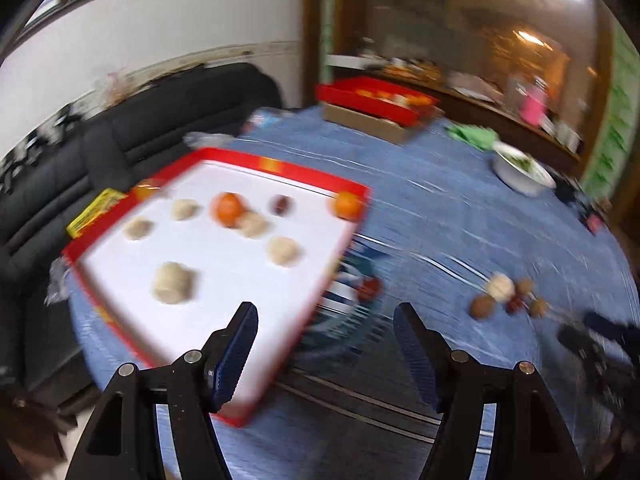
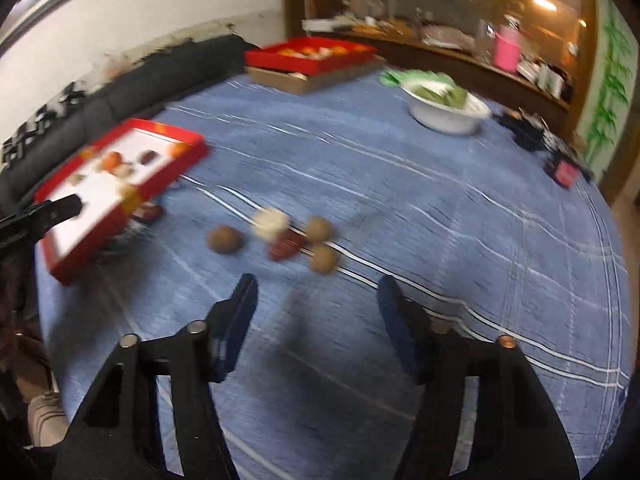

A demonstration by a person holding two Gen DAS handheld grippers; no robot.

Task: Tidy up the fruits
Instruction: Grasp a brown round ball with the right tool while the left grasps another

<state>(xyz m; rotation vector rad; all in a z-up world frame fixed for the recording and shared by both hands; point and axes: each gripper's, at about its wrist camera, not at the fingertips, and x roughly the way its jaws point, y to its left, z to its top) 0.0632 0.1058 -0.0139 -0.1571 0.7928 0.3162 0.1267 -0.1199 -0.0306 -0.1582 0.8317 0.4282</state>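
Fruits (image 2: 280, 236) lie in a loose cluster at centre frame of the right wrist view, on a blue cloth-covered table (image 2: 400, 208): pale and brown round pieces around a dark red one, some touching. More sit in the red-rimmed tray (image 1: 344, 190) at left centre of the left wrist view, two oranges and several pale lumps on its white floor. Both pictures are smeared by motion. The round pieces could roll off across the cloth if a finger nudges the cluster rather than straddling one piece, and a rushed grab may catch two at once. The tray looks propped on something at its near right edge and may tip if pressed. The right gripper (image 2: 316, 292) is spread wide, empty, below the cluster and touching nothing. The left gripper (image 1: 324, 320) is equally wide and empty, one finger over the tray's near corner.
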